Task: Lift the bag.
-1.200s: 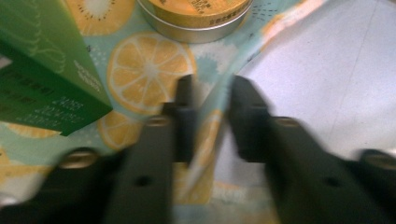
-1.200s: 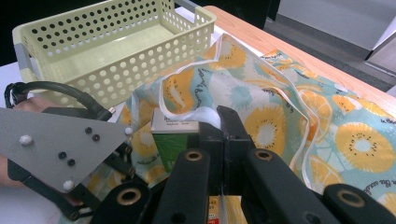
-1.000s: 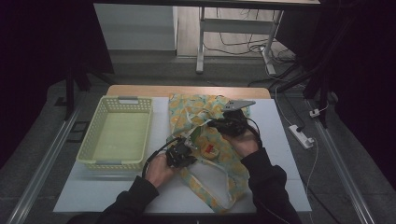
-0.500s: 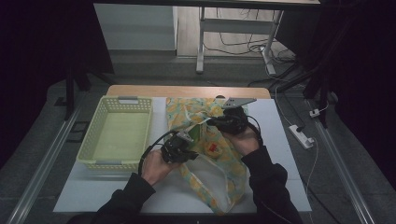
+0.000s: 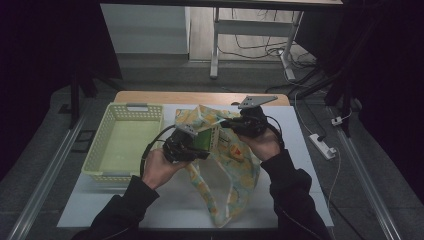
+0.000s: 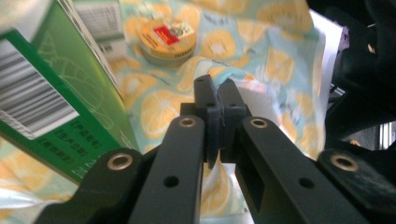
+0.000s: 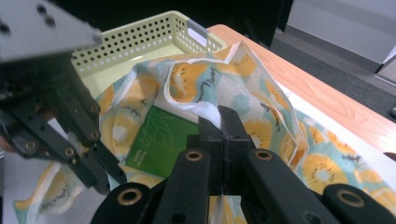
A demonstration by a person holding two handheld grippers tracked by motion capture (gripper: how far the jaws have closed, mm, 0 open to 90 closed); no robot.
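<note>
One lemon-print cloth bag [image 5: 225, 165] is clamped by two grippers, left gripper [image 6: 219, 100] and right gripper [image 7: 223, 122], holding one green carton [image 7: 161, 140] and one round tin [image 6: 168, 39]; one yellow basket [image 5: 102, 160] sits beside it.

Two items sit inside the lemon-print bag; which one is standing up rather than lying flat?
The green carton stands up beside the left claw; the round yellow-lidded tin lies flat on the bag fabric farther in.

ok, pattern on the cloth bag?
Pale blue cloth bag with yellow-orange citrus slices; clearest in left gripper view.

Bare table [image 5: 150, 210] left of the bag [image 5: 235, 185] gives passage; basket [image 5: 100, 160] blocks farther left.
</note>
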